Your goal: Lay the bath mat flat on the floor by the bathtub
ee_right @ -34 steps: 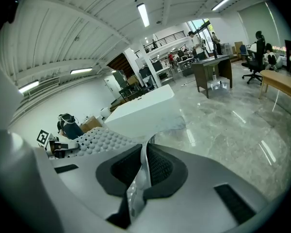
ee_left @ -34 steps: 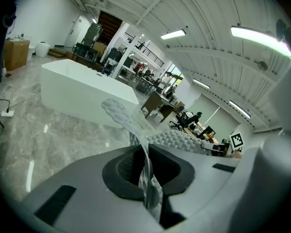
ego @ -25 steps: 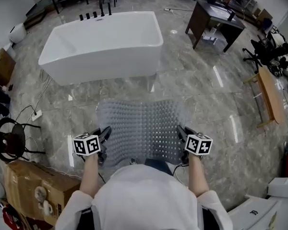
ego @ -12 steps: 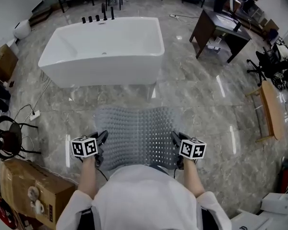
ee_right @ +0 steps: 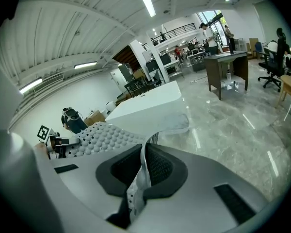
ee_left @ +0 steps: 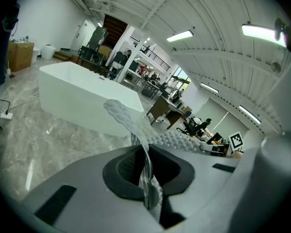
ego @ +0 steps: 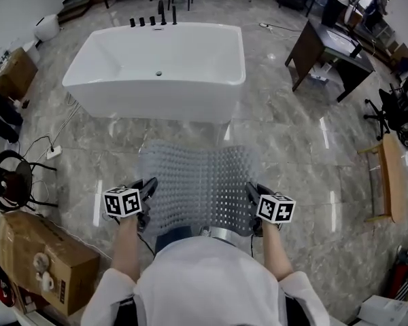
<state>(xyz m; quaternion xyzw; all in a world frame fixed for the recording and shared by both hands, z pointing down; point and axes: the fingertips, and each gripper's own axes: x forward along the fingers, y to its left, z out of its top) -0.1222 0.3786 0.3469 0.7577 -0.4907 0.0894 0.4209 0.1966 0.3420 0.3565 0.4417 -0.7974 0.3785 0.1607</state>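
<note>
Left gripper [ego: 148,190] and right gripper [ego: 251,194] each clamp a near corner of the mat [ego: 200,182], held up spread between them, tub [ego: 156,80] straight ahead past its far edge

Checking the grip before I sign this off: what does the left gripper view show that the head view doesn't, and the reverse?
Only the left gripper view: the left gripper shut on the edge of the mat, and the ceiling lights. Only the head view: the mat's full width, the person's arms, a cardboard box. Both: the mat, the white bathtub, the marble floor.
</note>
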